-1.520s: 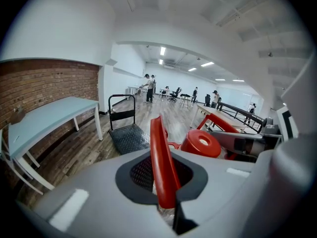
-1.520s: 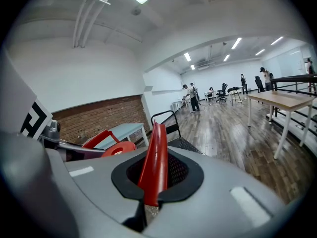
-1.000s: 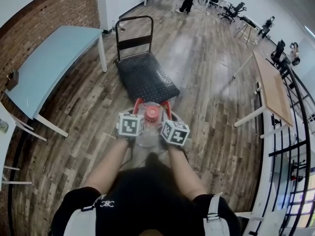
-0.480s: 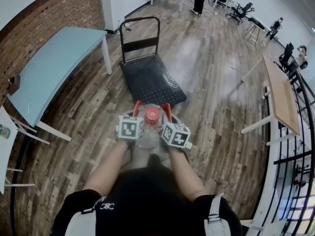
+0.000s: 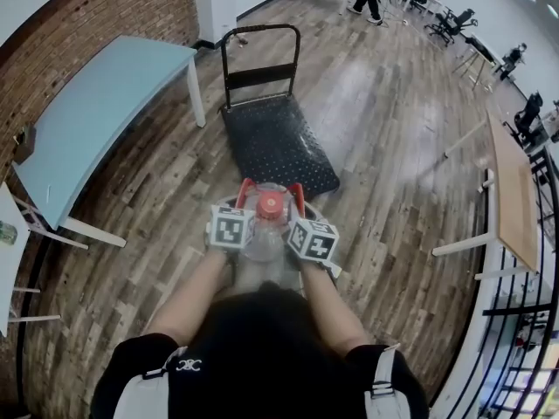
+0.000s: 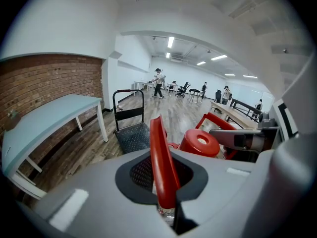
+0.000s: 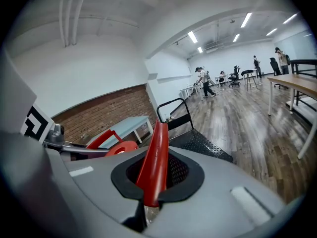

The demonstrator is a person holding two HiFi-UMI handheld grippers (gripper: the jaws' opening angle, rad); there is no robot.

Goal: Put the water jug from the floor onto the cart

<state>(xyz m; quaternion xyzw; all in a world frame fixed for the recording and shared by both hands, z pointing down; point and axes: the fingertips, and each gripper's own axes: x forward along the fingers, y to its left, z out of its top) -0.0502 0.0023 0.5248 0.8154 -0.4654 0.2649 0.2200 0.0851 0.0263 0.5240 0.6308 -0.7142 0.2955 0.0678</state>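
Just short of the cart's [image 5: 279, 142] near edge, the water jug [image 5: 262, 243] hangs, seemingly off the floor, between the left gripper [image 6: 166, 192] and right gripper [image 7: 148, 195]. Each is pinched narrow on one of its red handles [image 6: 159, 148]. To seat it well, the person should probably keep both grips level, bring the jug over the cart's deck, and lower it upright near the cart's middle before loosening either.

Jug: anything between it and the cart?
Nothing visible. The jug is held by its red handles in the left gripper and right gripper. The cart stands straight ahead. Only bare floor shows before it, and nothing shows on its deck.
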